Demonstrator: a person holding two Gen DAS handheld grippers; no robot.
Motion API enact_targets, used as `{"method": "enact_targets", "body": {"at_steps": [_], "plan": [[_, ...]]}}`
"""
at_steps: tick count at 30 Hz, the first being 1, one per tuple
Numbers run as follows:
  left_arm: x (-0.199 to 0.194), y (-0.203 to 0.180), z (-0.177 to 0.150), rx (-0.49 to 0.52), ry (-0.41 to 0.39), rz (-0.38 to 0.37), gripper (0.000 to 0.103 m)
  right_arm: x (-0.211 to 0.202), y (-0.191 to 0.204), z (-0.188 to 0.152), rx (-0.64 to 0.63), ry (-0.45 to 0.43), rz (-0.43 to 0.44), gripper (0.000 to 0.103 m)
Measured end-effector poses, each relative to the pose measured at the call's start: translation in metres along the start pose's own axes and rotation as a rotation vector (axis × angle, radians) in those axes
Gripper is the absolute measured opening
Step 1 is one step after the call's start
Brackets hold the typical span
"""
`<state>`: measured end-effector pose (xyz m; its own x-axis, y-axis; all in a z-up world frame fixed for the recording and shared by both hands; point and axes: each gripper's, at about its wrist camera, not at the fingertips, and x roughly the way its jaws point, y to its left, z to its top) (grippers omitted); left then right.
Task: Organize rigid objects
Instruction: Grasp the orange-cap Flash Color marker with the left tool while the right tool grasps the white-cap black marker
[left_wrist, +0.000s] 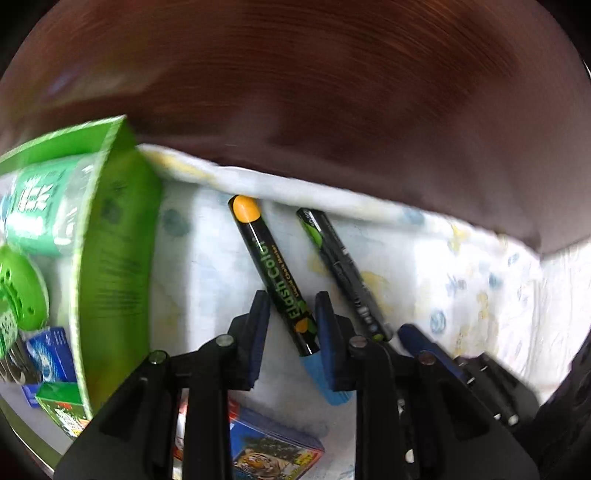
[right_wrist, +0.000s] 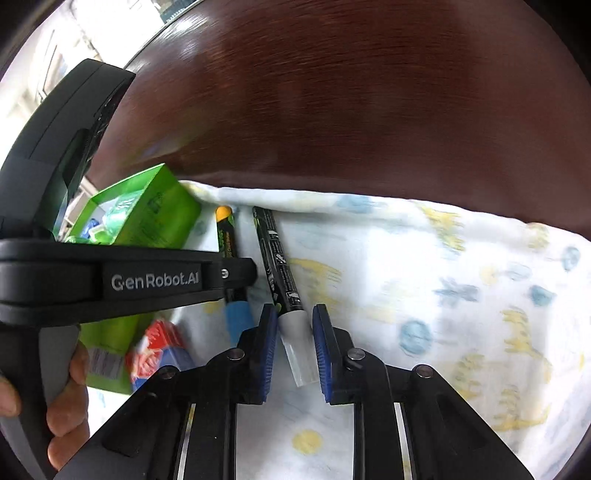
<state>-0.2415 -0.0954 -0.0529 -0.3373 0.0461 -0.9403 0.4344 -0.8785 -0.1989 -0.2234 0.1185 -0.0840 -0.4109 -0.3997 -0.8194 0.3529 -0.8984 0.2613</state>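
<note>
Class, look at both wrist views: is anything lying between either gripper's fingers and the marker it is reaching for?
Nothing visible. The blue-capped marker lies directly between the left gripper fingers, and the white-capped marker between the right gripper fingers. The green box sits off to the side.

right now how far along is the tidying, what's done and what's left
Done: the green box already holds a few items. In hand: the left gripper is closed on the blue-capped marker and the right gripper on the white-capped marker, both lying on the cloth. Left: placing both markers, and probably the loose tiger-picture box.
</note>
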Motion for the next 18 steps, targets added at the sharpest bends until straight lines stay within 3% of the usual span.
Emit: {"method": "enact_targets", "body": {"at_steps": [2,5,13,14,18], "plan": [[0.000,-0.010,-0.006,0.045,0.019,-0.021,0.022,-0.008,0.000,-0.006,-0.026,0.007,-0.056,0.022],[-0.001,-0.020,-0.014,0.095,0.029,-0.021,0.022,-0.021,-0.005,-0.018,-0.031,0.036,-0.074,0.022],[0.000,-0.021,-0.010,0.108,0.014,0.012,0.023,-0.009,0.009,-0.019,-0.145,0.073,-0.121,0.023],[-0.001,-0.021,-0.010,0.115,0.005,0.013,0.021,-0.009,0.012,-0.019,-0.167,0.041,-0.134,0.023],[-0.004,-0.011,-0.012,0.093,0.016,-0.051,0.014,-0.013,0.001,-0.019,-0.070,0.038,-0.077,0.020]]}}
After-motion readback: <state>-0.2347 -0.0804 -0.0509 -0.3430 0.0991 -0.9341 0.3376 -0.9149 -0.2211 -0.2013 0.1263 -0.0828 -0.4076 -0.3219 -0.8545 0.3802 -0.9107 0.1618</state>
